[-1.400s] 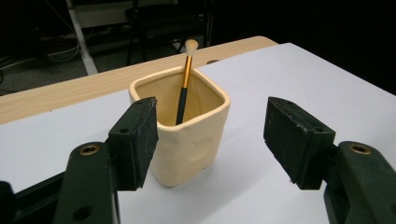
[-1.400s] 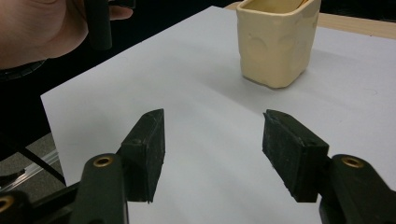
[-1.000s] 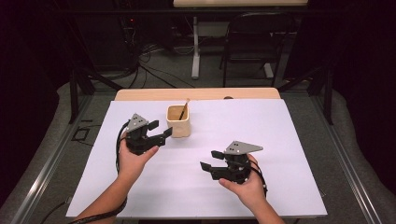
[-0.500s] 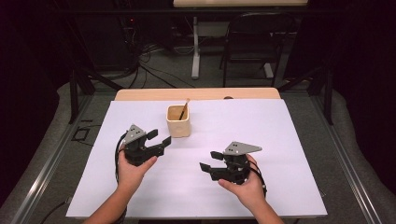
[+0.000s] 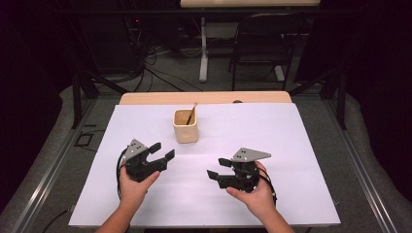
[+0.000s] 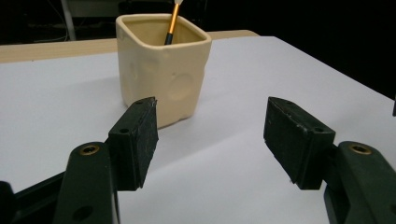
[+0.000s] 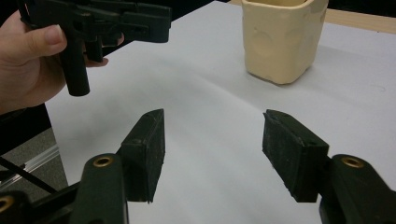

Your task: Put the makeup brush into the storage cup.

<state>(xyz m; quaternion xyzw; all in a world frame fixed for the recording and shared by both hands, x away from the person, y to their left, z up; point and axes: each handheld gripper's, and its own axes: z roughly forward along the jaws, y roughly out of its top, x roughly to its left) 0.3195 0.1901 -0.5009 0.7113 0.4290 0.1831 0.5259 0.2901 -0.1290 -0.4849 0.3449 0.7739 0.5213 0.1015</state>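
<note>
A cream square cup (image 5: 186,128) stands on the white table cover (image 5: 272,131), left of centre, with a thin orange-handled stick (image 5: 191,115) leaning inside it. My left gripper (image 5: 163,151) is held open just short of the cup on the near left, jaws pointing toward it and empty. In the left gripper view the cup (image 6: 161,74) and stick (image 6: 172,23) sit beyond the gripper (image 6: 212,135). My right gripper (image 5: 217,168) is open and empty near the table's front, pointing left. The right gripper view shows the cup (image 7: 280,37) at the top right, past the gripper (image 7: 212,149).
A strip of bare wooden tabletop (image 5: 204,98) runs behind the white cover. A black chair (image 5: 260,46) and a desk leg (image 5: 204,53) stand on the floor beyond. In the right gripper view, the person's hand (image 7: 28,60) holds the left gripper (image 7: 102,23).
My left gripper has drawn back from the cup toward the near edge of the table. The right gripper has held its place.
</note>
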